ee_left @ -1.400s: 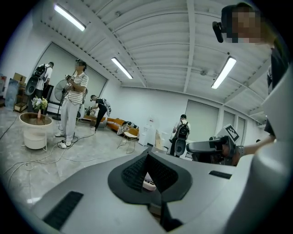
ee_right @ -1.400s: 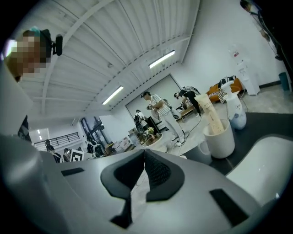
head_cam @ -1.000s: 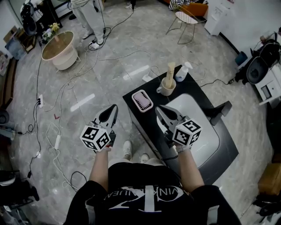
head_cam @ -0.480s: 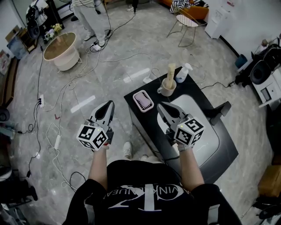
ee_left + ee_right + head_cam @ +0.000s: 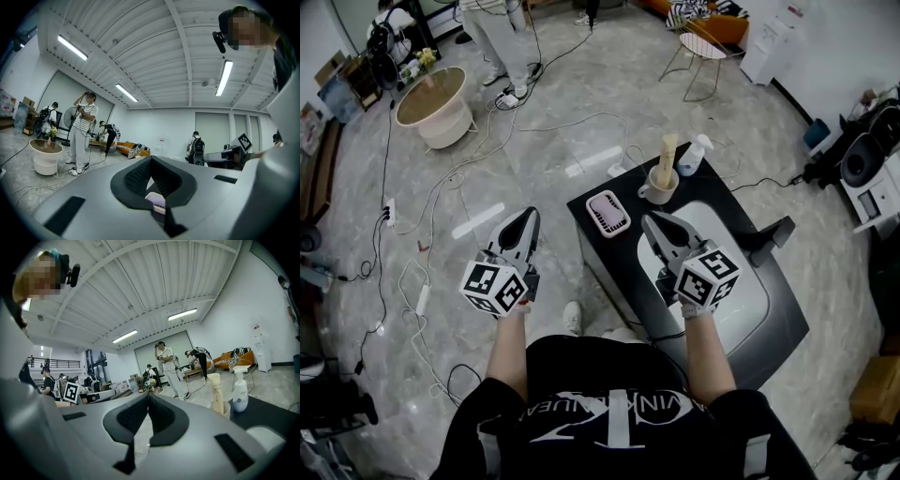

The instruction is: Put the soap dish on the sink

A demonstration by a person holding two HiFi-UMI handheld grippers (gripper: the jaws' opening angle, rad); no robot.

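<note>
The pink and white soap dish (image 5: 607, 213) lies on the black counter (image 5: 609, 258), at its near-left corner, left of the white sink basin (image 5: 722, 267). My left gripper (image 5: 530, 217) hovers over the floor to the left of the counter, shut and holding nothing. In the left gripper view, the left gripper (image 5: 150, 158) has its tips together, and the soap dish (image 5: 157, 202) shows through the gap beneath them. My right gripper (image 5: 652, 222) hangs over the counter's front part, right of the dish, shut and holding nothing. The right gripper (image 5: 148, 395) points level toward the room.
A cup with a tube (image 5: 657, 181) and a spray bottle (image 5: 692, 155) stand at the counter's far end. Cables (image 5: 441, 216) trail over the marble floor. A round beige table (image 5: 431, 101), a standing person (image 5: 499, 33) and a wire chair (image 5: 698, 42) lie farther off.
Both grippers have lifted a little, and the left one has drifted slightly leftward. Both stay shut. The soap dish has not moved.
</note>
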